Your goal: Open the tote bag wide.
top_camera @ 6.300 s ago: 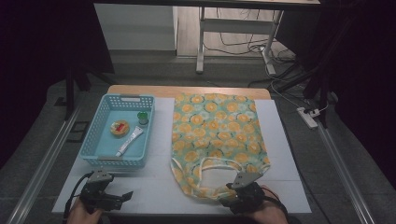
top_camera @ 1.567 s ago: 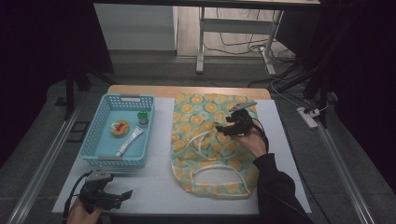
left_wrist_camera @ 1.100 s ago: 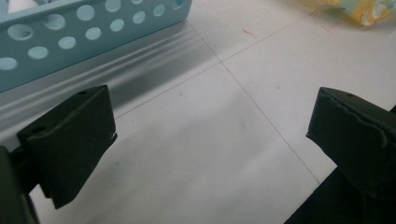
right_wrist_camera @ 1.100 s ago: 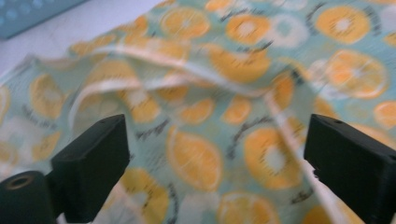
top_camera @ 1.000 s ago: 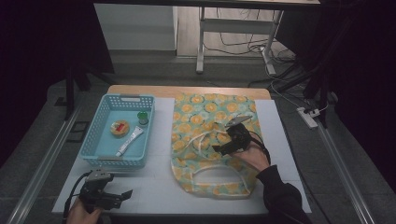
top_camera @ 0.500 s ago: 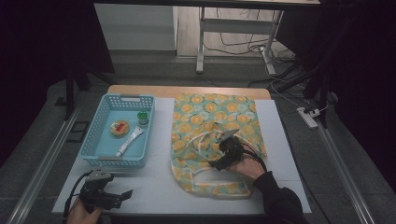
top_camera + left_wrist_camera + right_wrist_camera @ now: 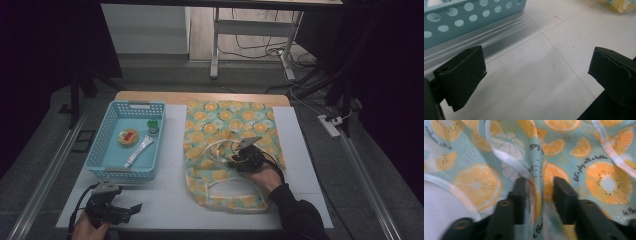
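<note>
High view: your right gripper (image 7: pixel 235 161) sits on the orange-print fabric bag (image 7: pixel 225 125), which lies flat on the white table (image 7: pixel 300 150) with its long axis running away from you, closed end far, mouth and white-trimmed handles (image 7: pixel 212 150) toward you. The gripper points left across the bag, roughly at right angles to that axis, landing on the raised handle loop near the bag's middle. Your right hand (image 7: pixel 265 176) is on the bag; your left gripper (image 7: pixel 132 209) rests well apart, near the table's front left corner, in front of the blue basket (image 7: pixel 107 135) holding a tube (image 7: pixel 139 151), a small green-capped jar (image 7: pixel 153 126) and a round tin (image 7: pixel 127 136).

Left gripper view: its jaws stand wide apart with nothing between them, only bare table below. The basket wall (image 7: pixel 474 12) lies ahead to the left, and a corner of the bag (image 7: pixel 619 5) shows far off at the top right.

Right gripper view: the jaws have just been closing and now stand narrow with a ridge of bag fabric (image 7: pixel 537 177) pinched up between them, a white trim strip (image 7: pixel 506 160) running in at the left jaw. The pads appear to press the fold, so I judge you have it clamped. The rest of the bag spreads ahead and to both sides, so any lift works against the cloth lying flat around the pinch.
</note>
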Motion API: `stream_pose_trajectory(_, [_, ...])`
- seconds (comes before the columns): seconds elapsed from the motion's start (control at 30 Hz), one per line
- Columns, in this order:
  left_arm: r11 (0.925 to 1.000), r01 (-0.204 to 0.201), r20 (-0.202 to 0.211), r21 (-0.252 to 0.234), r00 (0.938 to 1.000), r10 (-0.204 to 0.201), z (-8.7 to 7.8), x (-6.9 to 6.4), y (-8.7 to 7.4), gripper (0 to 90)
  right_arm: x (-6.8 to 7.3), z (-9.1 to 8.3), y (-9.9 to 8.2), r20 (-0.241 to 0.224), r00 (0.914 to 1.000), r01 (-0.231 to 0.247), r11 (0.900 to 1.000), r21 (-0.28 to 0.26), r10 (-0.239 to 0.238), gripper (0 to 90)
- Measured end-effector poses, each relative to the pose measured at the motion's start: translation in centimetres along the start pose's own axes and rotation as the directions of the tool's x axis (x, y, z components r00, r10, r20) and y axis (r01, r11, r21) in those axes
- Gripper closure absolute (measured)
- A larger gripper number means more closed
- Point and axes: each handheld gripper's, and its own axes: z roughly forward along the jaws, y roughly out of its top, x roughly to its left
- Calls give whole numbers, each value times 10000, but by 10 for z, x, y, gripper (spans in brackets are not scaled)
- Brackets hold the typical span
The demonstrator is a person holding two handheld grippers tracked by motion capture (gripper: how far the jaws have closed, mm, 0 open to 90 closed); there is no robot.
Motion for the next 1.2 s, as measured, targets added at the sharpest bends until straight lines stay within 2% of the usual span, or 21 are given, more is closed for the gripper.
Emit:
stream_pose_trajectory(0.1, [10000, -3, 4, 16, 10000, 3, 0, 0, 0, 13, -3, -2, 0, -114, 9999, -104, 9999, 37, 104, 856])
stream_pose_trajectory(0.2, [10000, -4, 6, 22, 10000, 4, 0, 0, 0, 13, -3, -3, 0, -115, 9999, -80, 9999, 76, 81, 887])
stream_pose_trajectory(0.4, [10000, -1, 5, 24, 10000, 1, 0, 0, 0, 13, -1, -9, 5, -392, 9990, 205, 9997, -146, -211, 897])
stream_pose_trajectory(0.57, [10000, 11, 19, 30, 10000, -11, 0, 0, 0, 13, 2, -15, 11, -538, 9984, 135, 9988, -465, -160, 898])
stream_pose_trajectory(0.73, [10000, 54, 21, 9, 10000, -54, 0, 1, 0, 13, 4, -21, 22, -706, 9975, -57, 9970, -768, 3, 898])
stream_pose_trajectory(0.9, [10000, 77, 27, -14, 10000, -77, 0, 1, 0, 12, 8, -24, 32, -779, 9966, 189, 9963, -843, -255, 898])
stream_pose_trajectory(1.2, [9999, 97, 32, -30, 9999, -97, 0, 1, 0, 12, 18, -32, 55, -1079, 9936, 215, 9941, -1068, -331, 898])
